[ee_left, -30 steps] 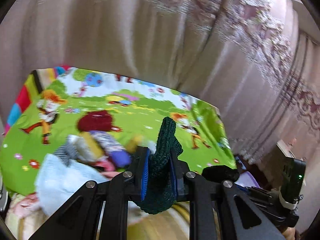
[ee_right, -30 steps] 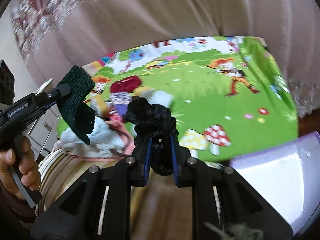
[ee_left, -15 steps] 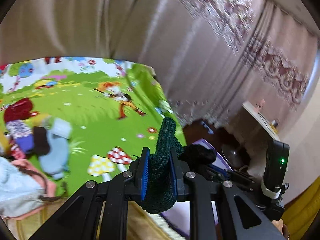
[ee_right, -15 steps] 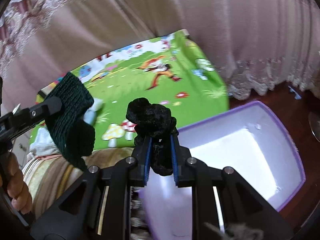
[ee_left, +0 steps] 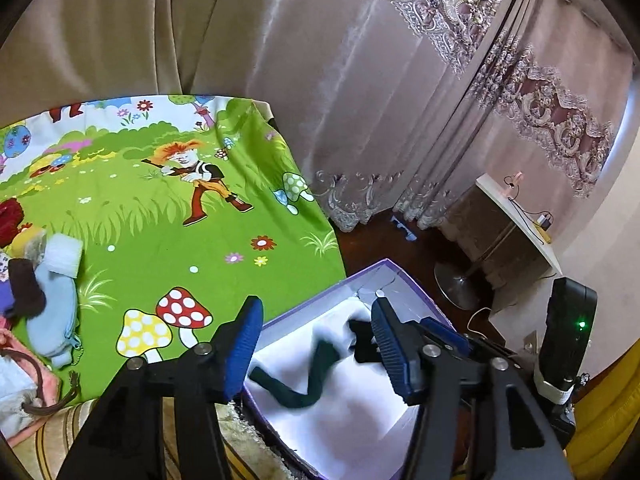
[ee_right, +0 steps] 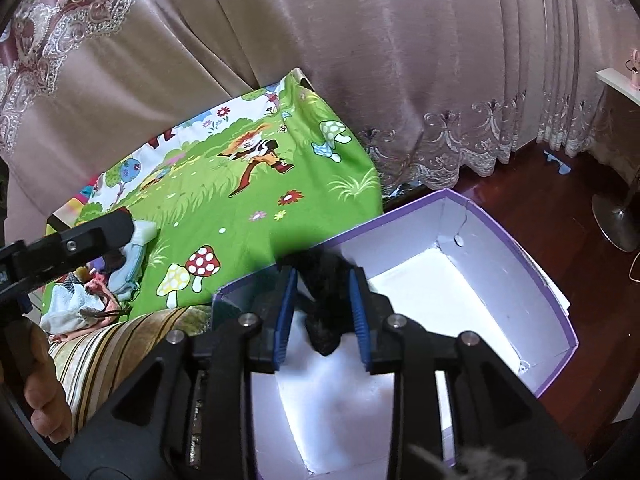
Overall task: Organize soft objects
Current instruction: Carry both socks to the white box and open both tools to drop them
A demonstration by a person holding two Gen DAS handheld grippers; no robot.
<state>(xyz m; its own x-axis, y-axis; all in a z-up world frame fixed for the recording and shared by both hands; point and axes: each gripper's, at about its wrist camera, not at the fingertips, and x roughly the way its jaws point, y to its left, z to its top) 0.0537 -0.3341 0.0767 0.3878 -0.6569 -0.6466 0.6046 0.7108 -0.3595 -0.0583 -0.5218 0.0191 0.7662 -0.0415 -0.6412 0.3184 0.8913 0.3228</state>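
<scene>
My left gripper hangs over the purple box, its jaws opening with nothing pressed between the blue pads. A dark green knitted piece is blurred, loose below them, against the box's white inside. My right gripper is above the near end of the same box, its jaws opening too. A black fuzzy piece sits loose between its pads and is sliding down. The left gripper's arm shows at the left edge of the right wrist view, with a hand below it.
A green cartoon-print sheet covers the surface left of the box. A pale blue pouch and other soft items are piled at its left edge. Behind it are curtains. To the right are dark wood floor, a fan base and a white table.
Both grippers swung right from over the sheet to over the box. Both jaws have parted. The green knit left the left pads and the black piece slid lower.
</scene>
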